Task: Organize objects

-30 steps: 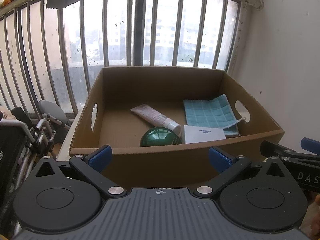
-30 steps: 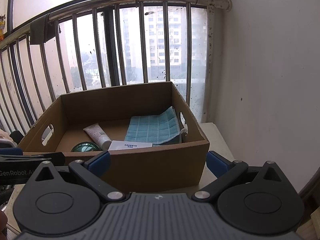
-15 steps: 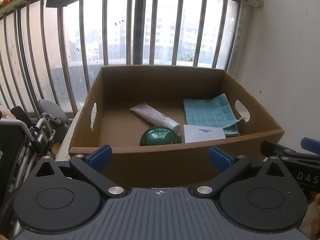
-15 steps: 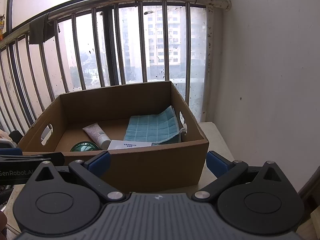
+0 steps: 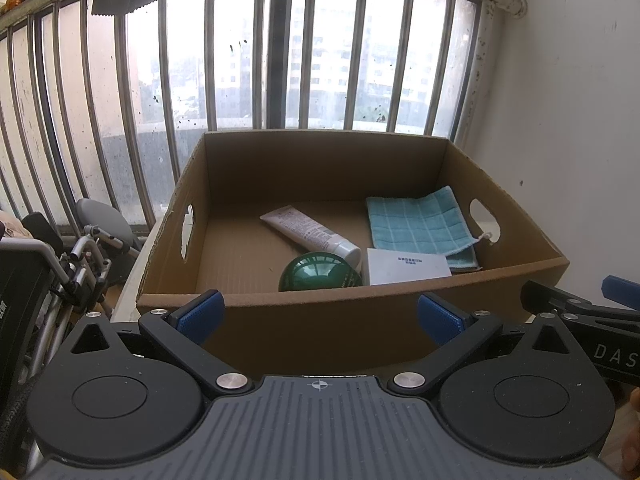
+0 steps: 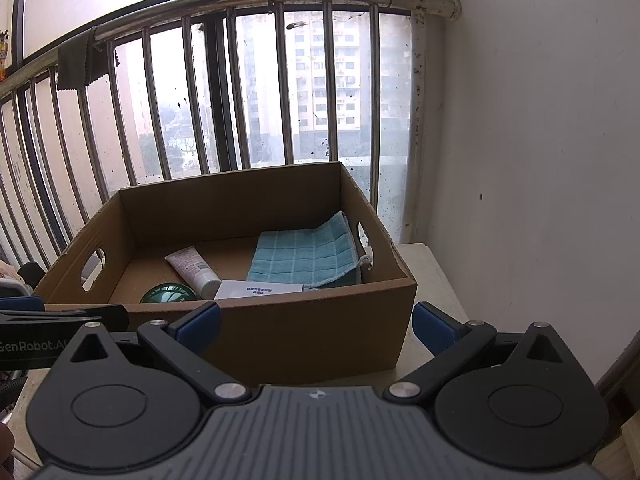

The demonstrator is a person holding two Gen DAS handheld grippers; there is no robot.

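1. Left wrist view: the left claw (image 5: 320, 316) is spread wide with nothing between its blue pads (image 5: 198, 314), and it hangs in front of the near wall of the cardboard box (image 5: 320, 332).
2. Same view: the box sits open-topped against the window bars (image 5: 256, 52), with oval handle cut-outs in its left and right walls.
3. Inside, a white tube (image 5: 310, 233) lies at an angle on the box floor, its cap end just beside a dark green round container (image 5: 320, 273) near the front wall.
4. A white carton (image 5: 406, 266) lies to the right of the green container, overlapping the near edge of a folded teal cloth (image 5: 420, 226), which rests against the right wall.
5. The right claw (image 5: 580, 306) shows at the right edge, outside the box; its opening cannot be judged from here.
6. A folded wheelchair (image 5: 52, 280) stands to the left of the box.
7. Right wrist view: the right claw (image 6: 316, 326) is also released and wide apart, empty, facing the box's (image 6: 320, 336) near wall.
8. The box rests on a pale tabletop (image 6: 434, 280) beside a white wall (image 6: 540, 140).
9. The tube (image 6: 192, 266), green container (image 6: 170, 294), carton (image 6: 258, 290) and cloth (image 6: 306, 254) all lie inside the box, the cloth in the right half.
10. The left claw's (image 6: 60, 320) black arm enters at the left edge.
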